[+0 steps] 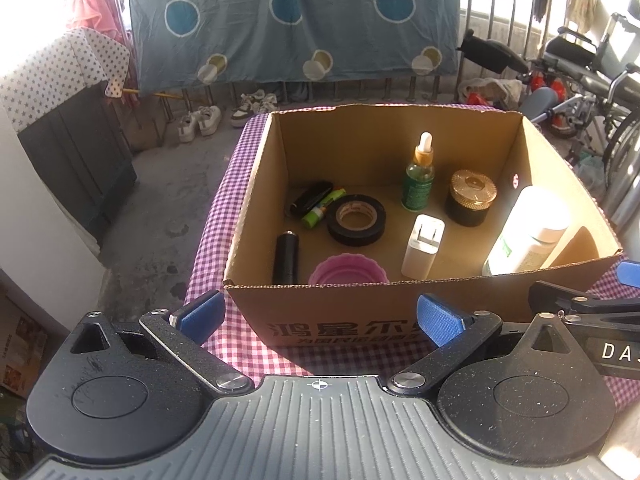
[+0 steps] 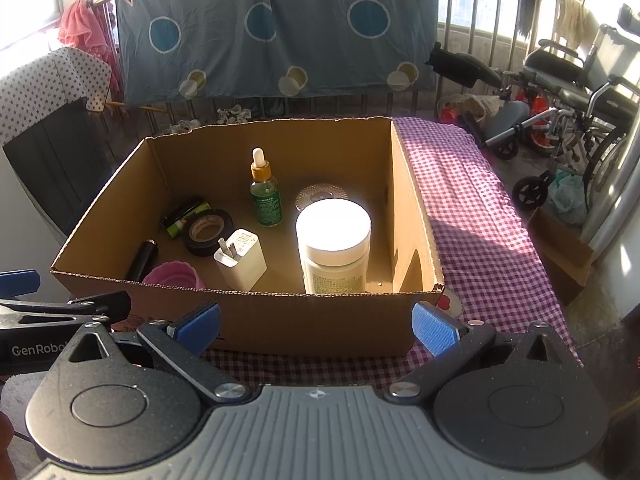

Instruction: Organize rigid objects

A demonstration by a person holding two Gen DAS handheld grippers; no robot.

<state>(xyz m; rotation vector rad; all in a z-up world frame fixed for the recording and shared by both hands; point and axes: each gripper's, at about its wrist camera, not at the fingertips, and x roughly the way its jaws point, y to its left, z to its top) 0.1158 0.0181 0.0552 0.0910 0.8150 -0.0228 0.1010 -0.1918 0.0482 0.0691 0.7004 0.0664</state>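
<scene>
Black claws (image 1: 320,316), blue ribbed pads (image 2: 434,328)

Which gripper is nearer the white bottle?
Right. The right gripper sits just outside the box wall in front of the white bottle; the left gripper faces the pink cup side, bottle off to its right.

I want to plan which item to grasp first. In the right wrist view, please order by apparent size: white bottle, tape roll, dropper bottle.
1. white bottle, clearly largest, though nearest the camera.
2. and 3. tape roll and dropper bottle: look similar, not ranked.

Matt corrugated cardboard box (image 1: 360,316), checked cloth (image 2: 480,216)
</scene>
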